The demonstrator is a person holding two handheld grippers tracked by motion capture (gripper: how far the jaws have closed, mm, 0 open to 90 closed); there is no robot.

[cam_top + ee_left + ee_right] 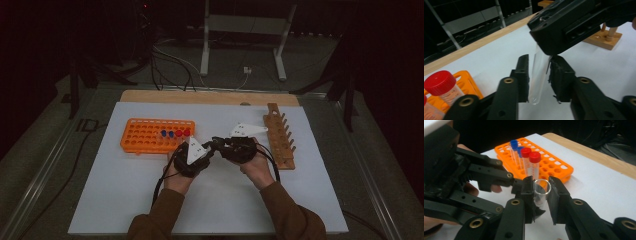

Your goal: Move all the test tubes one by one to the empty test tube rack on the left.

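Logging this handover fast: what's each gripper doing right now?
Left gripper: jaws around the clear tube's lower end; grip cannot be told.
Right gripper: jaws around the tube's open rim; grip cannot be told.

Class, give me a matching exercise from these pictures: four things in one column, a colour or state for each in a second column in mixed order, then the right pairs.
Things:
1. tube rack
2. peg stand
3. glass tube
4. capped tubes

Colour or state:
A. clear, open-topped, between the tongs of the left gripper and the right gripper
B. orange, many round holes
C. bare wood, at the sheet's right side
D. red or blue tops, standing in the rack

Pairs: 1-B, 2-C, 3-A, 4-D
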